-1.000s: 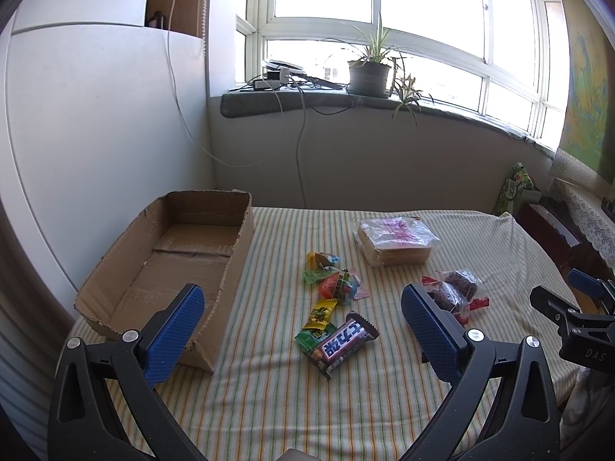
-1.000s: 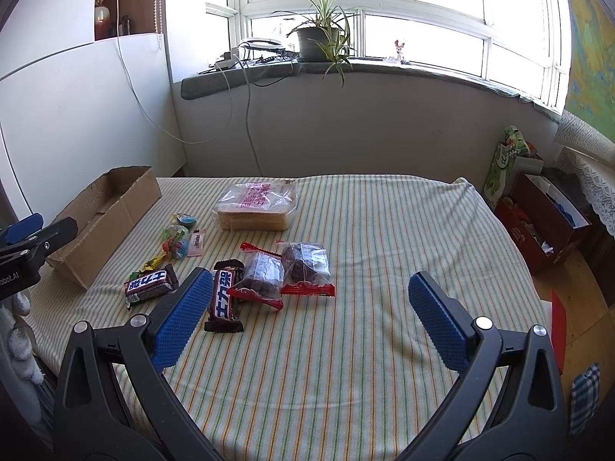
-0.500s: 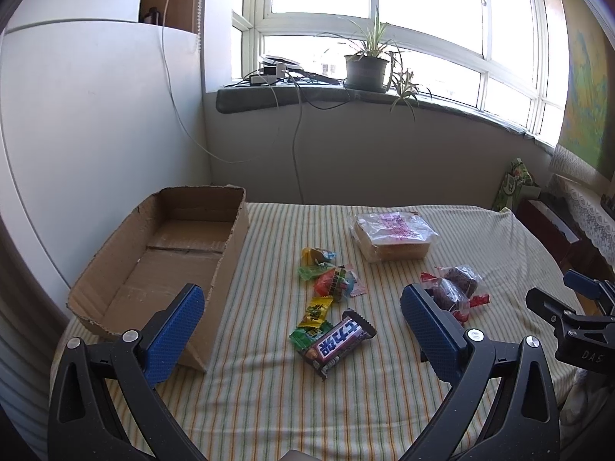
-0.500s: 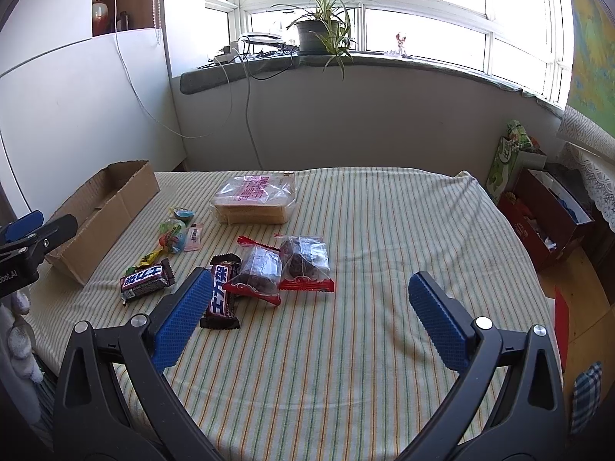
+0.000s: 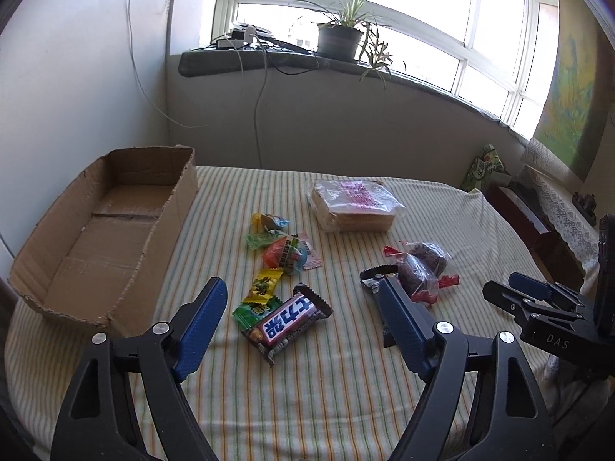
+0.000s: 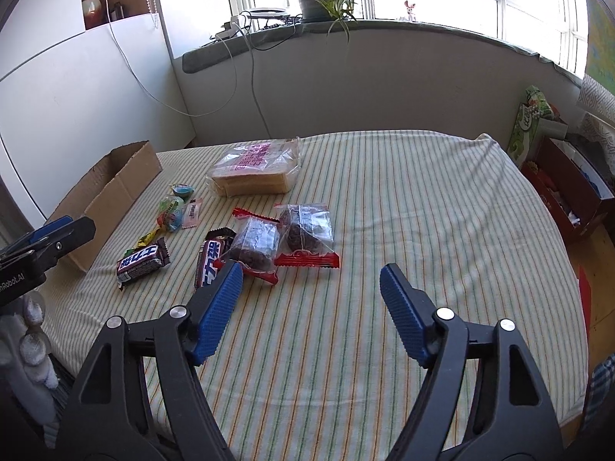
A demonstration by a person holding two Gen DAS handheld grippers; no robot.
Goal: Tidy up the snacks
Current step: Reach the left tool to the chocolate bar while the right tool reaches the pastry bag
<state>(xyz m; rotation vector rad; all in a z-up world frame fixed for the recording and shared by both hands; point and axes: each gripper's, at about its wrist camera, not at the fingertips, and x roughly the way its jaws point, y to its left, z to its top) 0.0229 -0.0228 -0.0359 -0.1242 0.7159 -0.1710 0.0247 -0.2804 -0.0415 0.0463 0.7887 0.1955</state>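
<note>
Snacks lie on a striped tablecloth [image 6: 403, 199]. An open cardboard box [image 5: 103, 230] stands at the left. My left gripper [image 5: 300, 286] hovers above a chocolate bar [image 5: 288, 320] and small candies [image 5: 284, 251]; its jaws are closing with nothing pressed between the pads. A second chocolate bar [image 6: 211, 257] lies beside two clear bags of dark cakes [image 6: 257, 246], just beyond the left finger of my right gripper [image 6: 311, 271]. That gripper hangs over bare cloth, its jaws closing on nothing. A bagged loaf of bread [image 6: 255, 174] sits farther back.
Behind the table a windowsill [image 5: 269, 57] carries a potted plant [image 5: 342, 38] and cables. A white panel [image 5: 77, 96] stands behind the box. On the floor to the right sit a red box [image 6: 569, 196] and a green packet [image 6: 532, 119].
Both grippers have come down and forward toward the table, so the snacks look nearer. The jaws of both stand narrower than before. Nothing on the cloth has moved.
</note>
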